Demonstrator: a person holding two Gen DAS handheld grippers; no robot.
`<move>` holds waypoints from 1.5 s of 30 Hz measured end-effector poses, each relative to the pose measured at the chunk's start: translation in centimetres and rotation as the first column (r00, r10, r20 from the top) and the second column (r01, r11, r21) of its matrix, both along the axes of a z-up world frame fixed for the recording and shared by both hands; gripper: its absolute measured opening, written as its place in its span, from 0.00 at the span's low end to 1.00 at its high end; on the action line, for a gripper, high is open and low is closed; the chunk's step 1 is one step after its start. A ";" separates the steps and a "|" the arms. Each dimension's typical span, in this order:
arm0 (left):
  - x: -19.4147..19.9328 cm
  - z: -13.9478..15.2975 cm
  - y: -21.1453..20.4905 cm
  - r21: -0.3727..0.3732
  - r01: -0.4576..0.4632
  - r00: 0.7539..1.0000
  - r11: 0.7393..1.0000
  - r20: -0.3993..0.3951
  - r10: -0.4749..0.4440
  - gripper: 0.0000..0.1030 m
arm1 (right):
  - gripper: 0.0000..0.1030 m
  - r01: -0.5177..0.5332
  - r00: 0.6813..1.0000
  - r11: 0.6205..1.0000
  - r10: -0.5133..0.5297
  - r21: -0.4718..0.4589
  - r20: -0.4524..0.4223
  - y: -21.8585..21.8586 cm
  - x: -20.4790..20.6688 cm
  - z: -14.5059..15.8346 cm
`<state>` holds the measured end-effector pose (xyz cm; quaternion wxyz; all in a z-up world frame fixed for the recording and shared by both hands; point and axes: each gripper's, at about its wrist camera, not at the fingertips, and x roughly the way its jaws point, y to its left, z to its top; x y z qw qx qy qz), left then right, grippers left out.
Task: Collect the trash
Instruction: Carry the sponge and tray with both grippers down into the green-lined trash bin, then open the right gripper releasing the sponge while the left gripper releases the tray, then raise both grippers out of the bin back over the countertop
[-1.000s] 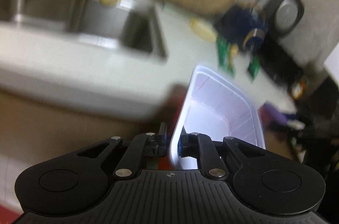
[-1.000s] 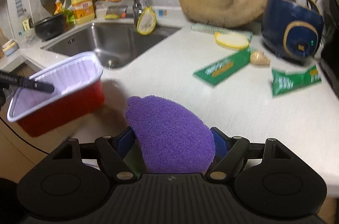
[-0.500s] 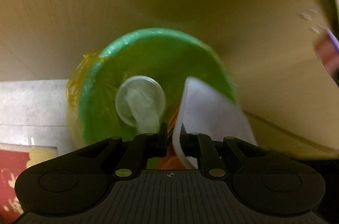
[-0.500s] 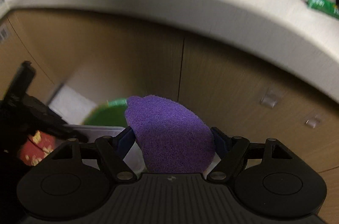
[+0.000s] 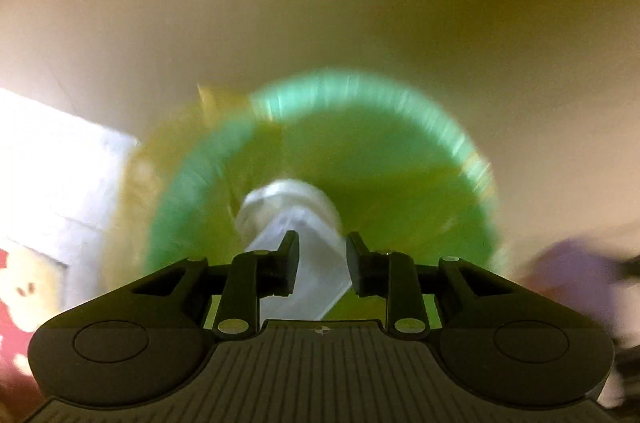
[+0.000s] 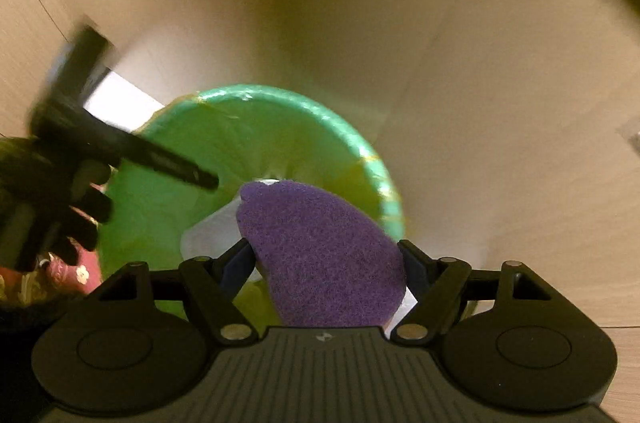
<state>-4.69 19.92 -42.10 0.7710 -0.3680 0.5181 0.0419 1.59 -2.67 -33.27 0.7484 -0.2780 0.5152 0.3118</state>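
Both grippers are now hanging over the green-lined round bin instead of the counter, left gripper opening off the white tray, right gripper clamping the purple sponge, risking snagging.

one green bin, one purple sponge

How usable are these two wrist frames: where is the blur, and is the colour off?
Left wrist: heavy motion blur smears the green bin and the white container inside it; only the left hand-held gripper is crisp. Right wrist: sharper, with the purple sponge in focus. Both: yellowish cast, fisheye bending.
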 end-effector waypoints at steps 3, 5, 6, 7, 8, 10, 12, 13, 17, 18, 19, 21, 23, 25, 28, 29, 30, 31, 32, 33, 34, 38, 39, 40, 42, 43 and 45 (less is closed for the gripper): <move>-2.1 4.5 2.4 0.006 -0.074 0.994 0.997 0.078 0.073 0.28 | 0.76 -0.037 0.997 0.999 0.039 0.028 -0.073 1.4 -0.7 -1.8; -3.5 6.9 3.9 0.040 -0.105 0.988 0.994 0.114 0.100 0.28 | 0.76 -0.048 0.983 0.999 0.051 0.025 -0.175 2.6 -0.5 -3.3; -4.2 7.8 4.5 0.059 -0.119 0.986 0.991 0.124 0.111 0.28 | 0.76 -0.046 0.972 0.998 0.052 0.033 -0.228 3.0 -0.2 -3.8; -4.5 8.5 5.1 0.072 -0.135 0.984 0.988 0.130 0.125 0.28 | 0.76 -0.039 0.962 0.998 0.049 0.043 -0.269 3.1 0.0 -4.2; -5.0 9.0 5.6 0.077 -0.154 0.981 0.985 0.134 0.142 0.28 | 0.76 -0.031 0.953 0.998 0.046 0.054 -0.298 3.2 0.2 -4.5; -6.1 9.5 6.6 0.071 -0.200 0.972 0.977 0.137 0.189 0.28 | 0.77 -0.003 0.938 0.997 0.030 0.078 -0.345 3.4 0.4 -4.6; -6.7 9.5 7.1 0.071 -0.228 0.967 0.971 0.136 0.217 0.28 | 0.77 0.031 0.921 0.995 0.009 0.098 -0.388 3.1 1.7 -4.7; -6.8 9.5 7.1 0.072 -0.239 0.964 0.968 0.135 0.228 0.28 | 0.78 0.056 0.904 0.991 0.003 0.124 -0.428 3.1 2.1 -4.6; -6.9 8.7 6.6 0.061 -0.264 0.960 0.963 0.118 0.256 0.28 | 0.80 0.075 0.881 0.990 -0.008 0.122 -0.473 4.3 2.4 -6.6; -7.1 8.5 6.6 0.062 -0.262 0.961 0.963 0.112 0.254 0.28 | 0.80 0.039 0.907 0.995 0.003 0.091 -0.421 5.2 2.0 -7.6; -7.2 8.6 6.4 0.065 -0.257 0.962 0.964 0.112 0.248 0.28 | 0.79 0.003 0.933 0.998 0.019 0.060 -0.360 5.9 1.7 -8.5; -7.4 8.8 6.4 0.072 -0.251 0.963 0.965 0.118 0.242 0.28 | 0.79 -0.064 0.947 0.998 0.067 0.021 -0.315 7.1 1.1 -10.3; -7.6 8.9 6.4 0.072 -0.249 0.964 0.966 0.119 0.239 0.28 | 0.79 -0.088 0.925 0.996 0.090 0.022 -0.368 7.5 0.8 -11.3; -7.9 9.1 6.4 0.078 -0.249 0.965 0.965 0.108 0.240 0.28 | 0.79 -0.103 0.915 0.995 0.100 0.014 -0.390 7.5 0.6 -11.4; -8.1 10.5 6.7 0.094 -0.250 0.963 0.964 0.125 0.237 0.28 | 0.72 -0.128 0.946 0.992 0.121 -0.005 -0.301 6.6 0.4 -9.2; -8.2 11.4 6.9 0.106 -0.249 0.963 0.963 0.137 0.234 0.28 | 0.70 -0.133 0.958 0.991 0.127 -0.003 -0.258 6.0 0.4 -8.1; -8.3 12.4 7.0 0.127 -0.252 0.961 0.959 0.150 0.232 0.28 | 0.69 -0.141 0.970 0.990 0.138 -0.001 -0.199 5.3 0.4 -6.7; -8.4 13.5 7.2 0.151 -0.257 0.958 0.954 0.166 0.232 0.28 | 0.68 -0.151 0.983 0.988 0.151 -0.001 -0.104 4.3 0.2 -4.7; -8.4 14.6 7.4 0.173 -0.265 0.955 0.949 0.184 0.233 0.28 | 0.68 -0.160 0.987 0.987 0.160 0.000 0.004 3.3 0.1 -2.8; -8.5 15.8 7.7 0.190 -0.274 0.950 0.943 0.204 0.236 0.28 | 0.68 -0.168 0.980 0.986 0.167 -0.002 0.108 2.4 -0.2 -1.3; -8.4 17.0 8.0 0.203 -0.287 0.943 0.936 0.228 0.240 0.28 | 0.68 -0.174 0.957 0.985 0.172 -0.014 0.234 1.3 -0.5 0.6; -8.3 22.3 8.8 0.237 -0.336 0.909 0.912 0.336 0.248 0.28 | 0.68 -0.080 0.804 0.995 0.103 -0.066 0.585 -3.3 -0.9 6.7; -8.3 23.6 8.8 0.245 -0.342 0.900 0.907 0.362 0.242 0.28 | 0.68 -0.049 0.773 0.997 0.073 -0.056 0.630 -4.5 -0.9 8.2; -8.2 25.0 8.7 0.255 -0.350 0.890 0.901 0.391 0.235 0.28 | 0.68 -0.014 0.740 0.999 0.043 -0.048 0.672 -5.6 -0.9 9.5; -7.9 27.3 8.5 0.269 -0.366 0.869 0.891 0.441 0.223 0.28 | 0.68 0.057 0.668 0.998 -0.016 -0.030 0.744 -7.6 -1.2 11.8; -7.9 28.4 8.2 0.269 -0.370 0.859 0.889 0.464 0.217 0.28 | 0.68 0.087 0.631 0.996 -0.044 -0.015 0.774 -8.6 -1.3 12.9; -7.6 30.5 7.8 0.262 -0.374 0.835 0.890 0.512 0.200 0.28 | 0.68 0.143 0.556 0.990 -0.091 0.013 0.826 -10.2 -1.7 14.6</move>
